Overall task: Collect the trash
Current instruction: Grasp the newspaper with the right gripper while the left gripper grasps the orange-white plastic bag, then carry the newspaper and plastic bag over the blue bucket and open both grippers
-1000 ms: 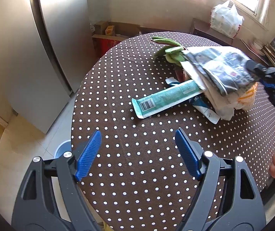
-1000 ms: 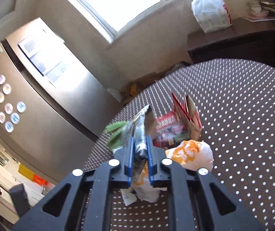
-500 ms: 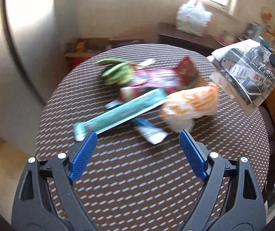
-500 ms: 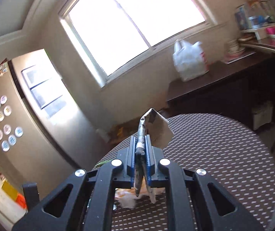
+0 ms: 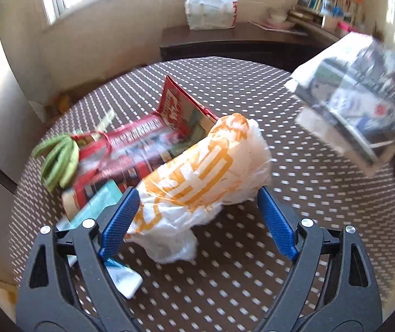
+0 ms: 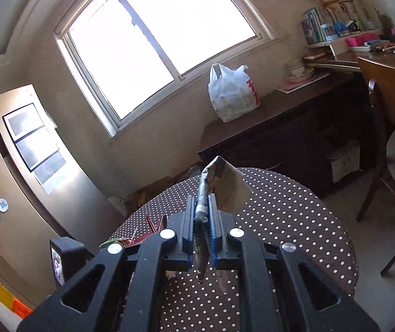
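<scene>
A white plastic bag with orange print (image 5: 203, 171) lies on the round table with the brown dotted cloth (image 5: 308, 193). My left gripper (image 5: 197, 191) straddles the bag and its jaws are closing. The left pad (image 5: 117, 215) is at the bag's edge, while the right pad (image 5: 276, 221) stands clear of it. Behind the bag lie a red wrapper (image 5: 142, 144), a green bunch (image 5: 56, 163), a teal carton (image 5: 97, 202) and a white and blue packet (image 5: 122, 276). My right gripper (image 6: 201, 202) is shut on a folded newspaper (image 6: 225, 188), which hangs blurred above the table's right side (image 5: 357, 110).
A filled white shopping bag (image 6: 232, 94) stands on a dark sideboard (image 6: 280, 127) under the window. A steel fridge (image 6: 31, 166) is at the left. A wooden chair (image 6: 385, 138) and a cluttered desk with books are at the right.
My left gripper moved forward over the table and rolled until the plastic bag lay between its jaws. The right gripper lifted the newspaper off the pile, up and to the right.
</scene>
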`<move>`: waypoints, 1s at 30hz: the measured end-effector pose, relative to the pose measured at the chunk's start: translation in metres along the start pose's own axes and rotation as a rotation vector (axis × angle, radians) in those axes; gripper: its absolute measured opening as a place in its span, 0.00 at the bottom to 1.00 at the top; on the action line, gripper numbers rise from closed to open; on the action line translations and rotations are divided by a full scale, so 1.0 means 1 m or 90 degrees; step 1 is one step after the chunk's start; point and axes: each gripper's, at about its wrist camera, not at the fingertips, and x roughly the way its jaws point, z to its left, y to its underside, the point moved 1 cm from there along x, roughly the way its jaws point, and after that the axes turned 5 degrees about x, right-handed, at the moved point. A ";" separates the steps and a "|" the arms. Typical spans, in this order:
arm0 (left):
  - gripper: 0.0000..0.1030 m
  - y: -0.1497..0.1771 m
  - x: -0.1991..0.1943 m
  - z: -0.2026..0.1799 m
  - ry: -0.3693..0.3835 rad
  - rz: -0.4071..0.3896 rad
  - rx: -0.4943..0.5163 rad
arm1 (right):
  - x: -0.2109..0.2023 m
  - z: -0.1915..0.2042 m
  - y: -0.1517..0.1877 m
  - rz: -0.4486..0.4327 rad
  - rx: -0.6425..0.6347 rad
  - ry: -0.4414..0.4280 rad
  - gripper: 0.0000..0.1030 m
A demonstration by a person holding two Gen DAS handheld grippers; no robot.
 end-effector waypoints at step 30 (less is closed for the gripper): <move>0.47 0.046 -0.115 0.069 -0.076 -0.093 -0.159 | 0.000 0.094 0.025 0.049 -0.096 -0.132 0.09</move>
